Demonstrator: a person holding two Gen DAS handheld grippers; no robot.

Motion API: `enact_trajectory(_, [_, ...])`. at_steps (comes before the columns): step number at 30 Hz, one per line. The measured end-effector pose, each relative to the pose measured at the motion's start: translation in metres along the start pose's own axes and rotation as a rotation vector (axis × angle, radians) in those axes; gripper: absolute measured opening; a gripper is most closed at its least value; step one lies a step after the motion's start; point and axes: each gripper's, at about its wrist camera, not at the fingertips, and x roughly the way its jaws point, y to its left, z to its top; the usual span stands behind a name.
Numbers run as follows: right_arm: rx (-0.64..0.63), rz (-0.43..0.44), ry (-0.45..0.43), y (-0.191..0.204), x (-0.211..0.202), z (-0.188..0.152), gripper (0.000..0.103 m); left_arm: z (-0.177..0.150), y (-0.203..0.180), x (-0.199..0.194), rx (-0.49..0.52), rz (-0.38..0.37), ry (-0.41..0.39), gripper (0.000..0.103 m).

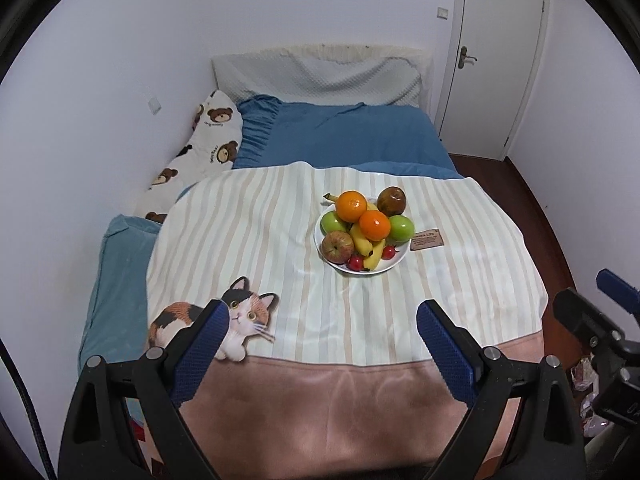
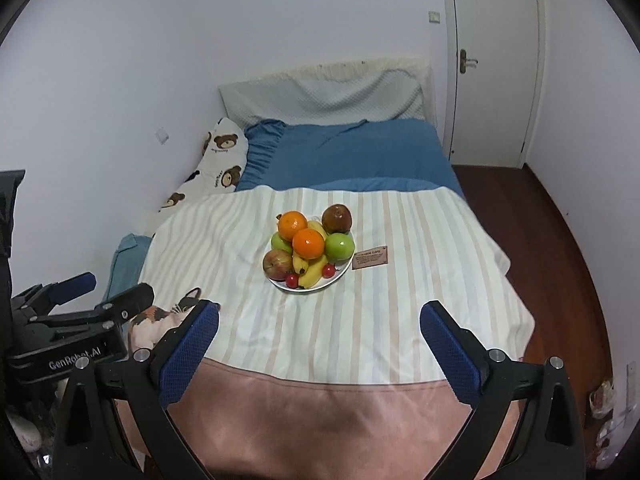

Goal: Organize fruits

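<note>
A white plate (image 1: 394, 263) (image 2: 340, 275) piled with fruit sits on a striped cloth over the bed. On it lie two oranges (image 1: 351, 206) (image 2: 308, 243), two green apples (image 1: 401, 228) (image 2: 339, 246), a red apple (image 1: 337, 246) (image 2: 277, 264), bananas (image 1: 366, 246) (image 2: 310, 271), small red fruits (image 1: 355, 263) (image 2: 292, 280) and a dark brown fruit (image 1: 391, 201) (image 2: 337, 218). My left gripper (image 1: 322, 312) hangs open, well short of the plate. My right gripper (image 2: 320, 314) is open too, empty, also near the bed's foot.
The striped cloth (image 1: 280, 264) has a cat print (image 1: 240, 316) and a brown label (image 1: 429, 239). Behind are a blue duvet (image 1: 352, 132), a bear pillow (image 1: 208, 136) and a white door (image 1: 500, 56). Wooden floor (image 2: 560, 240) runs to the right.
</note>
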Motion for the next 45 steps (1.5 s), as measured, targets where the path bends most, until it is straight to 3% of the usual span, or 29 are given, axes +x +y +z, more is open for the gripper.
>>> enact_trajectory(10, [-0.020,-0.015,-0.030,0.010,-0.044,-0.015,0.103,-0.021,0.003,-0.045,-0.003,0.043,-0.051,0.096])
enact_trajectory(22, [-0.020,-0.040,-0.029,0.011,-0.044,-0.014,0.103,-0.022,0.001,-0.050,-0.015,0.038,-0.065,0.096])
enact_trajectory(27, [-0.018,-0.059,-0.031,0.008,-0.032,-0.009,0.103,-0.014,-0.003,-0.036,-0.022,0.020,-0.072,0.102])
enact_trajectory(45, [-0.003,-0.106,0.022,-0.011,0.075,0.017,0.103,0.025,-0.009,0.065,-0.019,0.082,-0.025,0.102])
